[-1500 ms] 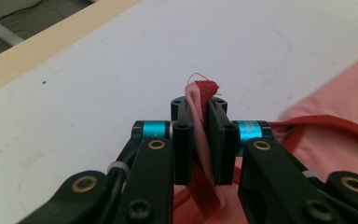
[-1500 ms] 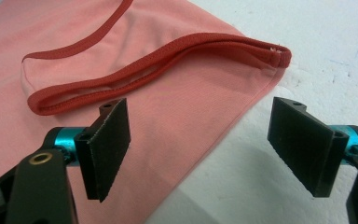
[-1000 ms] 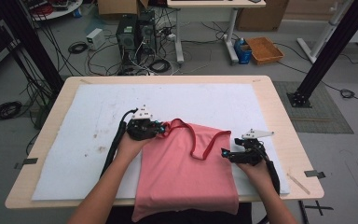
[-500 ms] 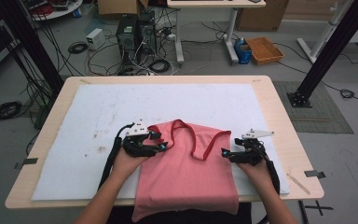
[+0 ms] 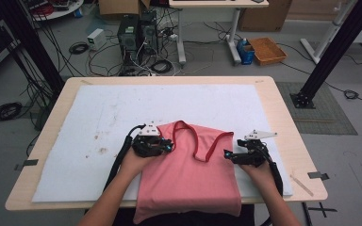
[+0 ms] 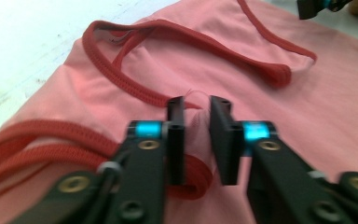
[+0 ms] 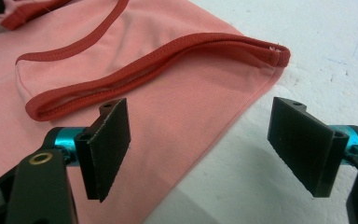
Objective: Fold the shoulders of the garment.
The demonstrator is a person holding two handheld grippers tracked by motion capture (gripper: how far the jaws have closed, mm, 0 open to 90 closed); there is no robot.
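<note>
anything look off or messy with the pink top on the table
Nothing is damaged or spilled. The pink top lies a bit askew: its bottom hem hangs over the near edge of the table, and its dark red straps are looped unevenly. The left gripper pinches a fold of fabric. The white mat shows some small stains.

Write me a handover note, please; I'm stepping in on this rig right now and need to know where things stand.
Left gripper: its jaws have just been closing and now pinch a fold of the pink top near its left shoulder strap.
Right gripper: open, jaws straddling the top's right edge below the right strap, nothing gripped.
Top lies flat on the white mat, hem toward the person.
Done: left side gripped. Left: probably close the right gripper on its side, then go on.
</note>
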